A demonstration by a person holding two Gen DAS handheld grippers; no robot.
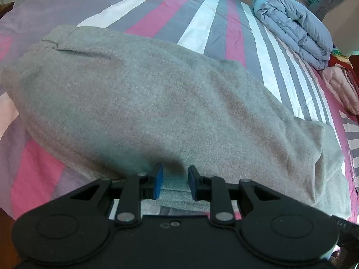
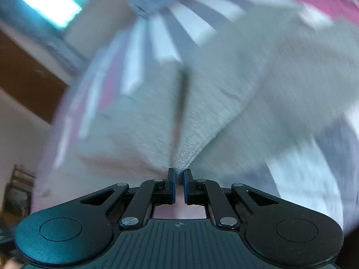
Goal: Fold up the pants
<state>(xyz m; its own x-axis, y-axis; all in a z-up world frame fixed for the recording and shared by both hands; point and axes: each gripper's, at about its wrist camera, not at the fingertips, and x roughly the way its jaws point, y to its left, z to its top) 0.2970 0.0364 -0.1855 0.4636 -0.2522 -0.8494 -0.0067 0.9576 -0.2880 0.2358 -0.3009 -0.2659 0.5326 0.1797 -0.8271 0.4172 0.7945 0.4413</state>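
We pinch the grey pants [image 2: 193, 121] on the striped bed [image 1: 202, 33] in our right claw [image 2: 178, 179] (left claw [image 1: 174, 179] spread over the hem); a thin grip could slip mid-fold

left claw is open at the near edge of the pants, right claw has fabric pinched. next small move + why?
Probably shut the left claw on the pants edge. Its blue pads sit apart with grey fabric lying between them, unclamped, while the right claw already pinches a peaked fold of the same cloth, in a motion-blurred view. With both gripped, the pants could lift evenly off the striped bedsheet.
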